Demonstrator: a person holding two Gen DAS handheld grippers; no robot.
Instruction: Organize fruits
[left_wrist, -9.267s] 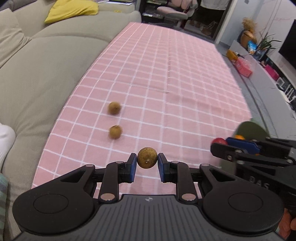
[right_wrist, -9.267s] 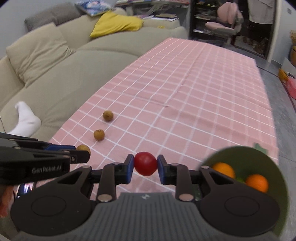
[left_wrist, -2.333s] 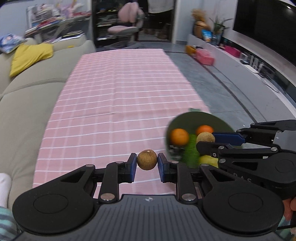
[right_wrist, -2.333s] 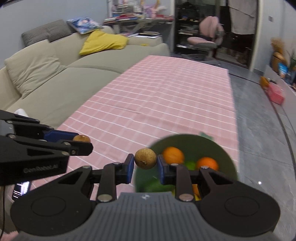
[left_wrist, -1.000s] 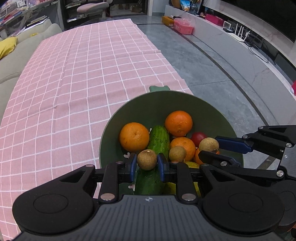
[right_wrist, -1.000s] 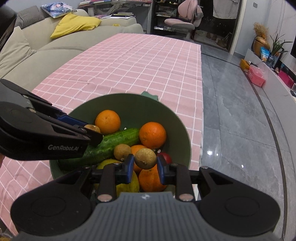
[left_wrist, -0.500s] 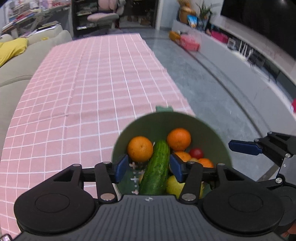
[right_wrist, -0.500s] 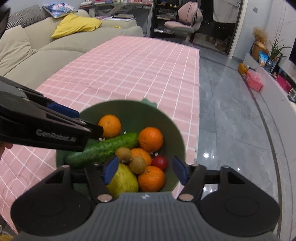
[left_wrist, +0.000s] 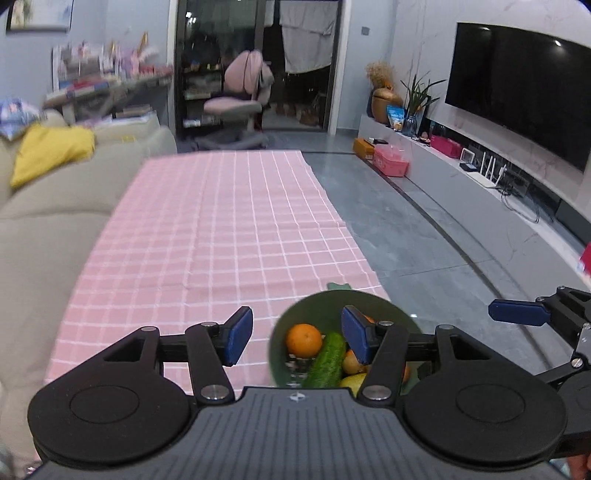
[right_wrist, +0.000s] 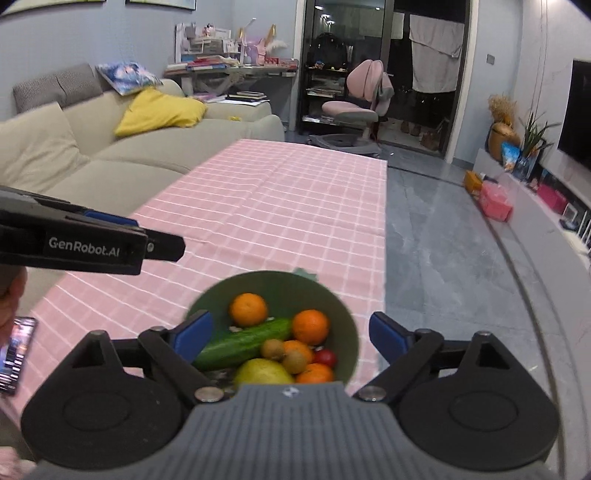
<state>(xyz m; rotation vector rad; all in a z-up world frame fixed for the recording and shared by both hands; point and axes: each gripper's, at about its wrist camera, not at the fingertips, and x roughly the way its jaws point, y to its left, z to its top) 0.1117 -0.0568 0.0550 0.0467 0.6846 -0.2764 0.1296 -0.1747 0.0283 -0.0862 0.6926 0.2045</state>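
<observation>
A green bowl (right_wrist: 271, 282) stands at the near right corner of the pink checked cloth (right_wrist: 280, 206). It holds oranges (right_wrist: 248, 309), a cucumber (right_wrist: 243, 341), a yellow pear (right_wrist: 262, 371), a red tomato (right_wrist: 325, 357) and two small brown fruits (right_wrist: 294, 361). My right gripper (right_wrist: 291, 332) hovers above the bowl, its jaws opening wide with nothing between them. My left gripper (left_wrist: 297, 334) hangs above the bowl's (left_wrist: 332, 295) left side, jaws also opening and empty. The cucumber (left_wrist: 327, 360) and an orange (left_wrist: 303, 339) show between its fingers.
A beige sofa (right_wrist: 110, 173) with a yellow cushion (right_wrist: 159, 110) runs along the cloth's left edge. Grey floor (right_wrist: 443, 266) lies to the right, with a low TV bench (left_wrist: 480, 184) beyond. A hand holds a phone (right_wrist: 14, 354) at the lower left.
Both grippers opened and let go of their small brown fruits, which now lie in the bowl. Both have risen and drawn back, so the bowl sits lower and smaller in view.
</observation>
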